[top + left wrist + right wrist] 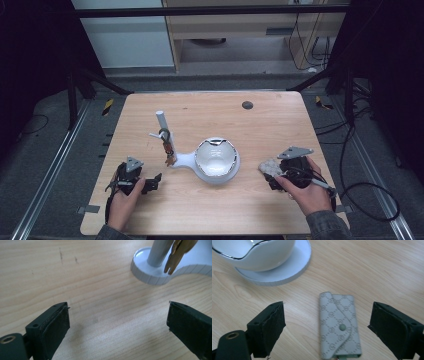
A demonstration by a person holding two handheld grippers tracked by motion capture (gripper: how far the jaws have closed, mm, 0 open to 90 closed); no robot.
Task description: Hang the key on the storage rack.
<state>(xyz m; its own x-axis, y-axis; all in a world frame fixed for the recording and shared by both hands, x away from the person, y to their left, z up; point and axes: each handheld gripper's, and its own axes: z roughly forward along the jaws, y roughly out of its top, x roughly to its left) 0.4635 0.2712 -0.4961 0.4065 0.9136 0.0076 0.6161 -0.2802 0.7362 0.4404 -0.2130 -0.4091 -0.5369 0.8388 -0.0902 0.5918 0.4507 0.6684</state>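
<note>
A grey patterned key pouch point(339, 325) with a snap flap lies flat on the wooden table, right of the white bowl point(254, 252). My right gripper point(329, 316) hovers over it, open, one jaw on each side and neither pad touching it. From above, the pouch point(269, 167) shows just left of the right gripper point(280, 175). My left gripper point(154, 184) is open near the table's front left with nothing between its jaws. Along the left gripper point(119, 311), brass keys point(178, 255) hang beside a grey post point(160, 252) on a white base point(147, 273).
The white stand point(184, 160) joins the post point(162, 122), which carries the keys point(169, 150), to the bowl point(216, 157) at the table's middle. A dark round grommet point(247, 105) sits near the far edge. A black cable point(370, 200) trails off the right side.
</note>
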